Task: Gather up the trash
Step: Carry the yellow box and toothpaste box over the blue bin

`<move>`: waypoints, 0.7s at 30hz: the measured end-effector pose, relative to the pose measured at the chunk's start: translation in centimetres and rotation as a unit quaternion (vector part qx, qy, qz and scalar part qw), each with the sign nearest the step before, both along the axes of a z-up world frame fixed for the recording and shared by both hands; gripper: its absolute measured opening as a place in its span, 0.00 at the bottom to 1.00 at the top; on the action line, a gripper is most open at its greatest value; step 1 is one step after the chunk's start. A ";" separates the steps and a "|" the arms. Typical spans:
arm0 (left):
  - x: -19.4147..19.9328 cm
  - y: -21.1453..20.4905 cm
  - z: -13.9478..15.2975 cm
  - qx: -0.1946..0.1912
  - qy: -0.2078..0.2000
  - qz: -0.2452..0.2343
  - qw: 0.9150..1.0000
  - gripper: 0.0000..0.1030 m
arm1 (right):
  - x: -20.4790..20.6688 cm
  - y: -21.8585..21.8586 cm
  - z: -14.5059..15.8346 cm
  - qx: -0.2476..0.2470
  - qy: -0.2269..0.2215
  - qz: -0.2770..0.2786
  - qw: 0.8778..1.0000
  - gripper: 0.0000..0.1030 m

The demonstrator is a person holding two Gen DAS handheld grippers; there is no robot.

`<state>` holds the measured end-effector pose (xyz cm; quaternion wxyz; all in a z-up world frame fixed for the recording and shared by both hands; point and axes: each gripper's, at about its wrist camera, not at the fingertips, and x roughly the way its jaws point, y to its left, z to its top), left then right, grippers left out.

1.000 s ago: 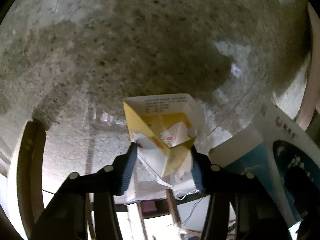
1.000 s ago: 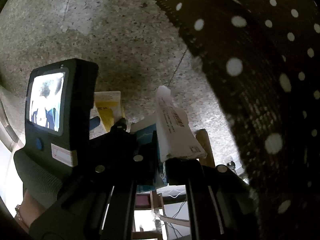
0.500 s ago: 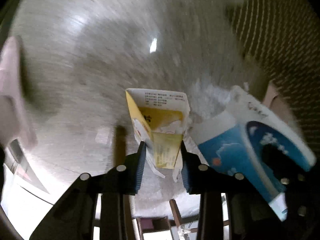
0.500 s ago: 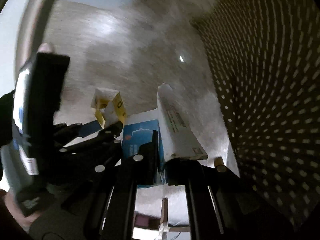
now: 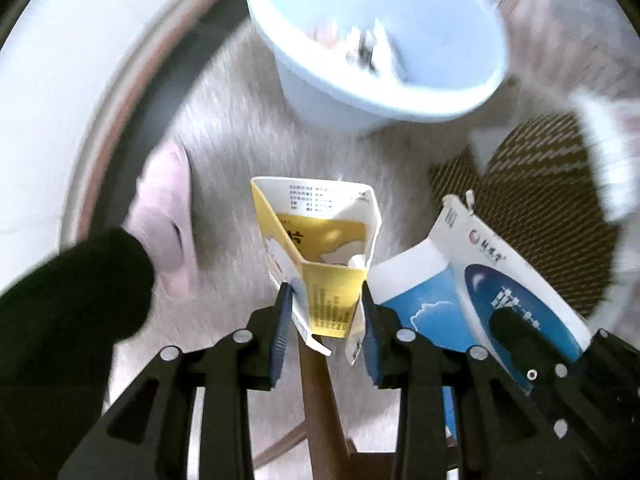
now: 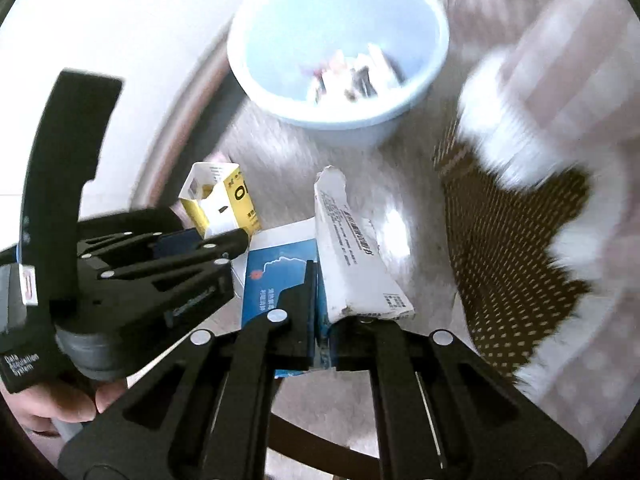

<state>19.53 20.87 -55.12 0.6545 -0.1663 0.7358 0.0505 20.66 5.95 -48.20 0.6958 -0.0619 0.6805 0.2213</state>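
Observation:
My left gripper [image 5: 325, 312] is shut on a crumpled yellow-and-white carton [image 5: 320, 240], which sticks out forward between the blue pads. My right gripper [image 6: 322, 312] is shut on a flattened blue-and-white box [image 6: 352, 248]; the same box [image 5: 480, 280] appears at the right of the left wrist view. Both point steeply down at the speckled floor. A pale blue bin [image 5: 380, 40] with scraps inside stands ahead, also seen as the bin [image 6: 336, 48] in the right wrist view. The left gripper [image 6: 192, 248] with its yellow carton [image 6: 220, 204] shows at the left there.
A dark dotted fabric [image 6: 512, 260] with a white fluffy edge lies to the right. A pink object [image 5: 168, 216] lies on the floor at left. A white wall with a dark skirting strip [image 5: 120, 100] curves along the left. A wooden chair leg [image 5: 320, 400] shows below.
Both grippers have risen with their cartons, and the floor has dropped away. The pale blue bin has come into view ahead. The left jaws narrowed on the yellow carton.

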 end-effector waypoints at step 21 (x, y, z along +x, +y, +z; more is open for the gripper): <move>6.0 1.1 19.4 0.095 -0.307 0.032 0.946 0.31 | 7.4 -0.8 15.4 0.035 -0.228 -0.029 0.973 0.05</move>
